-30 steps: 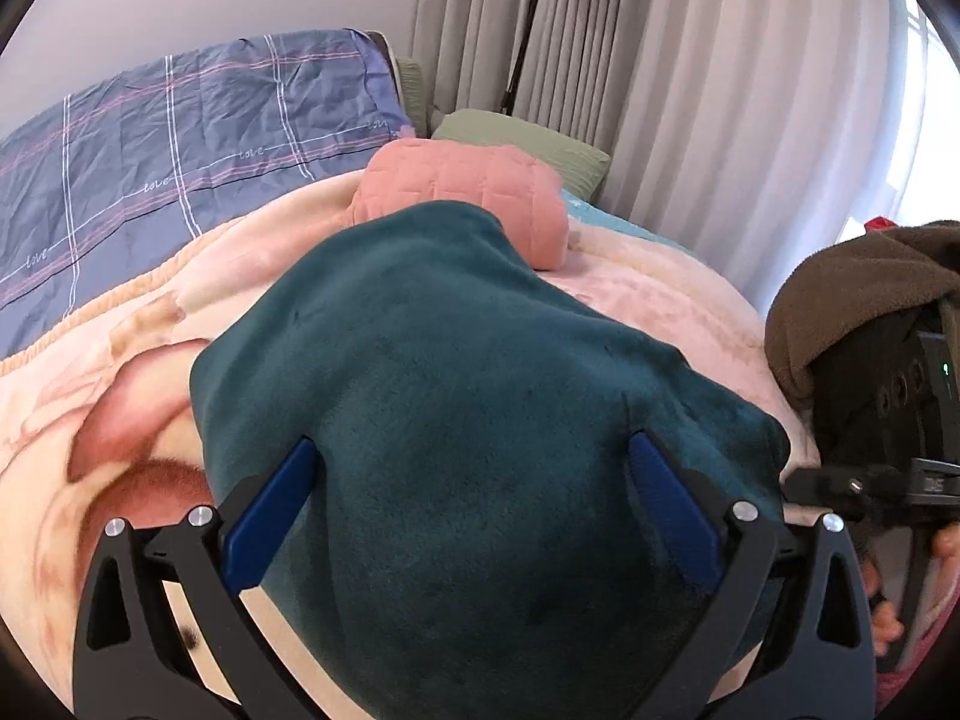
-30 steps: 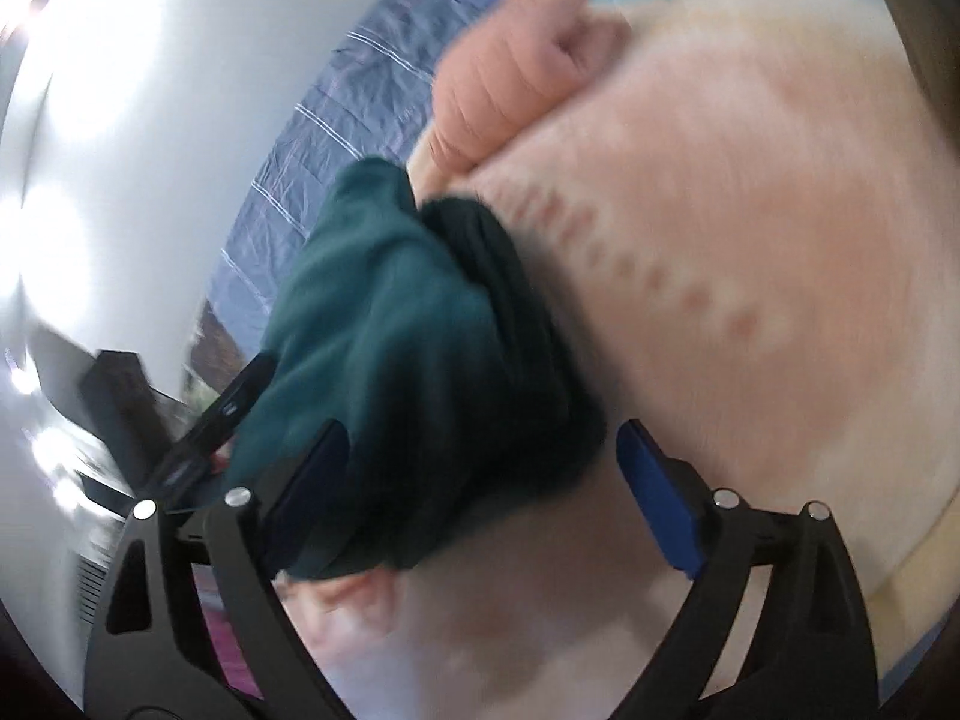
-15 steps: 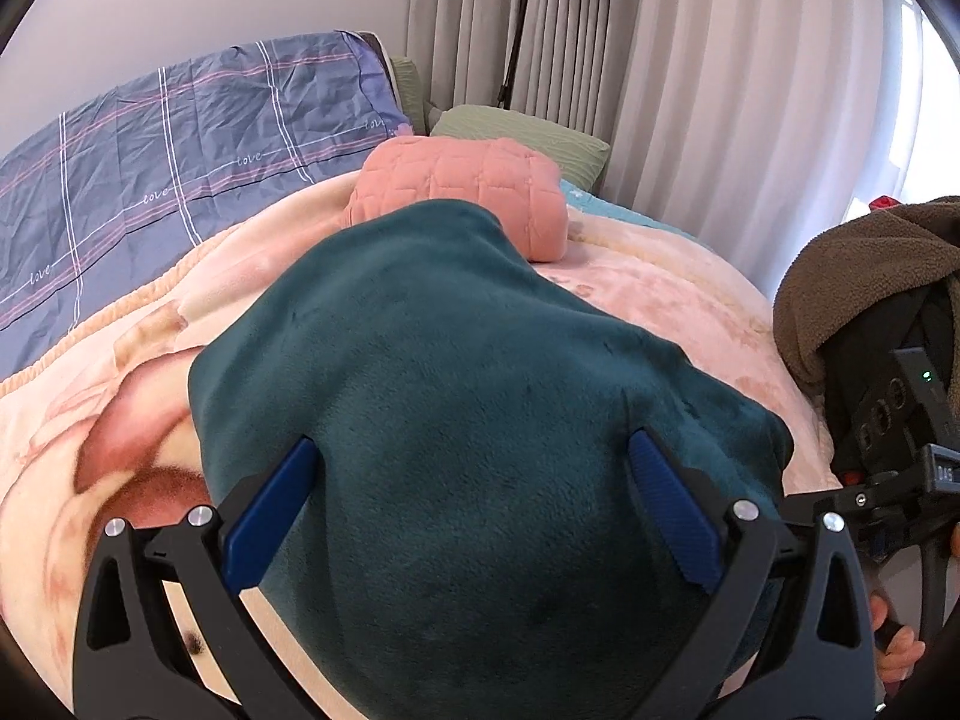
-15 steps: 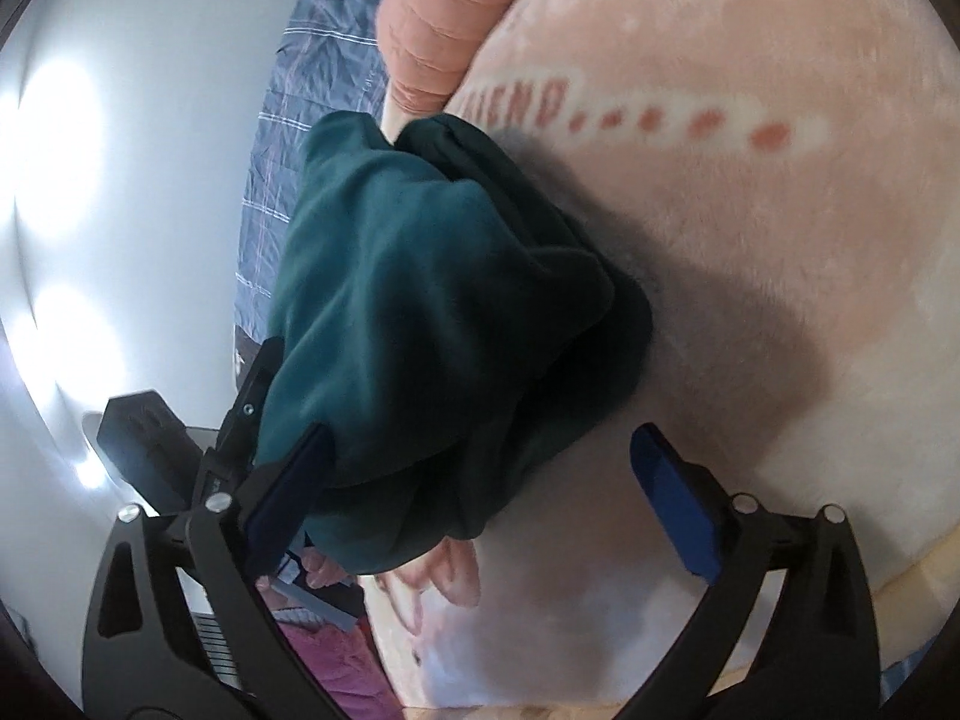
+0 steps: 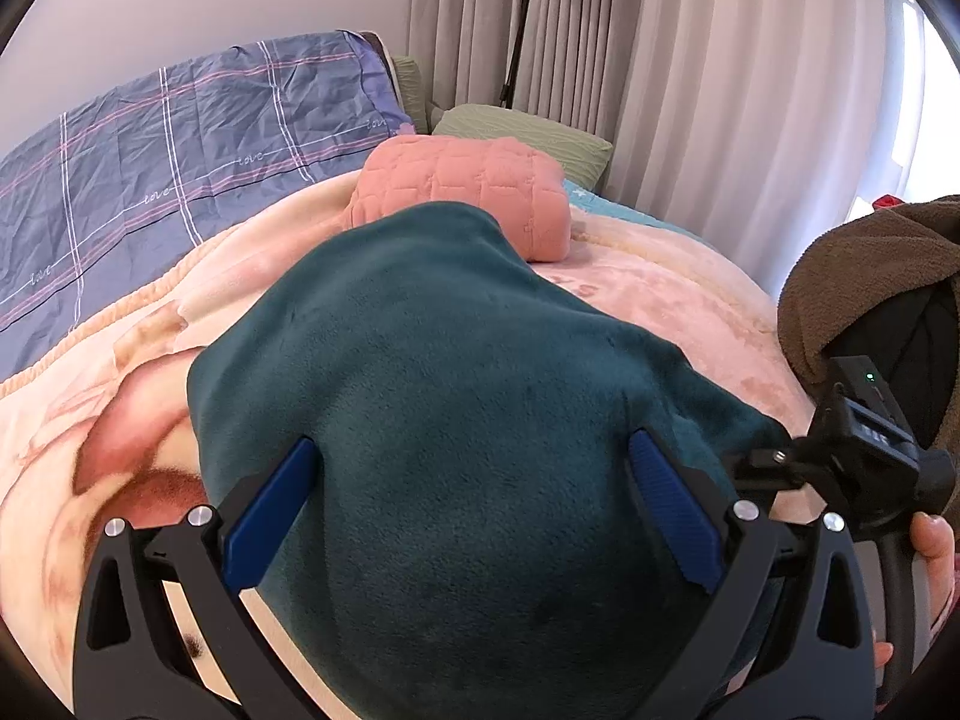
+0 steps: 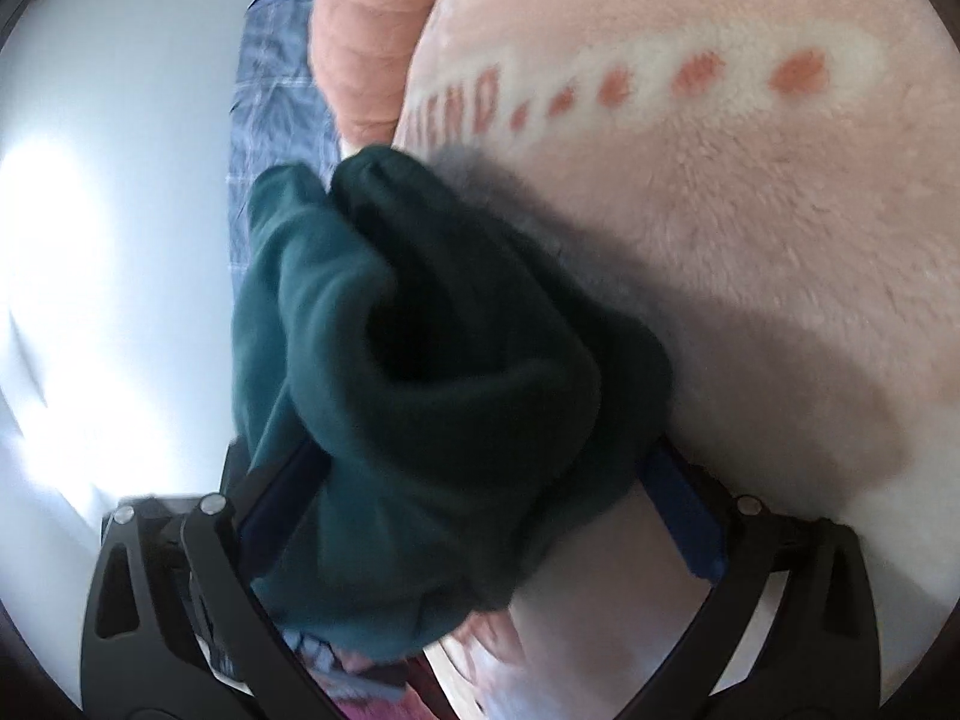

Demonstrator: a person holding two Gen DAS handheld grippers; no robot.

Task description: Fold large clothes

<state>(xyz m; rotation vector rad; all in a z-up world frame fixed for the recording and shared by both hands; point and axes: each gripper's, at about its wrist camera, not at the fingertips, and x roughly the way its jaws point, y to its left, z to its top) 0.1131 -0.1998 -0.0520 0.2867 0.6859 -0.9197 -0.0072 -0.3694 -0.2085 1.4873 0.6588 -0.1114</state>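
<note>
A dark teal fleece garment (image 5: 456,396) lies folded in a thick bundle on a pink plush blanket (image 5: 672,300) on a bed. My left gripper (image 5: 471,504) is open, its blue pads (image 5: 270,504) wide apart over the near part of the garment. In the right wrist view the garment's side (image 6: 432,360) shows stacked layers and fills the gap of my right gripper (image 6: 480,504), which is open with its fingers on either side of the bundle's end. The right gripper's body also shows in the left wrist view (image 5: 864,444).
A pink quilted pillow (image 5: 474,192) lies just beyond the garment. A blue plaid duvet (image 5: 150,162) covers the far left of the bed. A green pillow (image 5: 528,126) and grey curtains (image 5: 690,90) are behind. A brown fleece sleeve (image 5: 864,276) is at the right.
My right gripper has moved in toward the garment's end, so the bundle now sits between its fingers. The left gripper has stayed open over the garment.
</note>
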